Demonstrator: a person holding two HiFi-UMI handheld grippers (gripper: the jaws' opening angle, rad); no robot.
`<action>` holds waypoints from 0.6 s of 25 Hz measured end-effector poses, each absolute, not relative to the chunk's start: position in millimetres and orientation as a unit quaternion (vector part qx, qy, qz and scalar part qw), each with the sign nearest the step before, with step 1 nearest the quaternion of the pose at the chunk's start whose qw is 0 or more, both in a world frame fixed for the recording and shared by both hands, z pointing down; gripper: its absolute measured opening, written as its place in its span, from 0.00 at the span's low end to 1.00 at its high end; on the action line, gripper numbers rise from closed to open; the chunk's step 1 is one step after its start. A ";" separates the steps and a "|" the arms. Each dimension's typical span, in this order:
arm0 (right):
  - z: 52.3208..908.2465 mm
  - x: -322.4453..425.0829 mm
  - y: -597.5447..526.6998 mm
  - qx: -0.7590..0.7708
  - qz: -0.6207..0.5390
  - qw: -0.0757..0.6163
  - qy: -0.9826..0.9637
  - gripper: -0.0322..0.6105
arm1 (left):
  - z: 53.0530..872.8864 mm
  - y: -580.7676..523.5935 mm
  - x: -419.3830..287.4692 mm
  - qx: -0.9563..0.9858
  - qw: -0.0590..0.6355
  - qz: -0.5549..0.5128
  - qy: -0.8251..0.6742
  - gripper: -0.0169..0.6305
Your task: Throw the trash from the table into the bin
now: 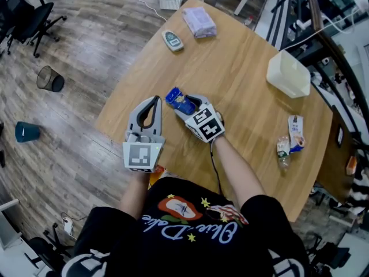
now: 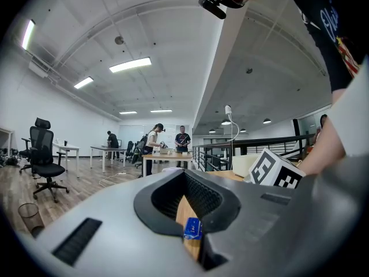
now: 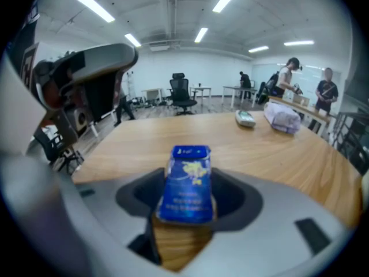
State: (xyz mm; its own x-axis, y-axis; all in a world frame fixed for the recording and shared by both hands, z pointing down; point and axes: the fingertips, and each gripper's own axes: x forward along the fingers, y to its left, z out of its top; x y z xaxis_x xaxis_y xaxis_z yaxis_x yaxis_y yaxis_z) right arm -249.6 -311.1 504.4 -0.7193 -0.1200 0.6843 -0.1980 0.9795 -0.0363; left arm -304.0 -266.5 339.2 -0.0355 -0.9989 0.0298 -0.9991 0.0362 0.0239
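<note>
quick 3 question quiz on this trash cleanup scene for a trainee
1. What stands between the right hand-held gripper's jaws? A) blue pack B) spoon C) mug
2. True or false: the bin stands on the table.
3. Which hand-held gripper has nothing between its jaws?
Key: 1 A; 2 false; 3 left hand-held gripper.

Wooden table (image 1: 242,108) with purple packet (image 1: 199,22), small grey device (image 1: 172,40), translucent box (image 1: 287,74), plastic bottle (image 1: 282,152), white-blue pouch (image 1: 296,133).
</note>
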 end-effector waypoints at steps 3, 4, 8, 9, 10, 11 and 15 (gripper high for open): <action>491.0 -250.2 -309.6 0.095 0.056 0.336 -0.935 0.46 | 341.0 -264.5 -300.1 0.696 0.017 0.004 -0.717 0.04; 486.6 -248.7 -308.7 0.099 0.059 0.329 -0.937 0.46 | 341.8 -263.9 -298.6 0.698 0.016 0.005 -0.716 0.04; 476.6 -235.5 -306.8 0.117 0.058 0.311 -0.941 0.46 | 342.6 -261.9 -290.6 0.702 0.014 0.010 -0.712 0.04; 474.4 -231.4 -306.6 0.122 0.059 0.307 -0.942 0.46 | 342.9 -261.1 -288.1 0.703 0.015 0.010 -0.711 0.04; 472.0 -227.1 -306.4 0.127 0.061 0.303 -0.943 0.46 | 342.9 -260.1 -285.6 0.705 0.015 0.010 -0.709 0.04; 467.8 -223.5 -306.3 0.133 0.062 0.296 -0.944 0.46 | 342.8 -259.3 -283.2 0.706 0.013 0.010 -0.708 0.04; 447.6 -211.1 -302.4 0.152 0.066 0.267 -0.949 0.46 | 345.7 -255.0 -273.0 0.710 0.018 0.009 -0.703 0.04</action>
State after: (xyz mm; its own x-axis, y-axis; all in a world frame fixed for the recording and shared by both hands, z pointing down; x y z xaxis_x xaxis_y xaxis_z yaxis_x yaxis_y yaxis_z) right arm -211.1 -302.4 447.6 -0.8112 -0.2540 0.5268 -0.3240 0.9451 -0.0433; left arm -273.0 -255.0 345.7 0.0102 -0.9992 0.0383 -0.9999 -0.0097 0.0128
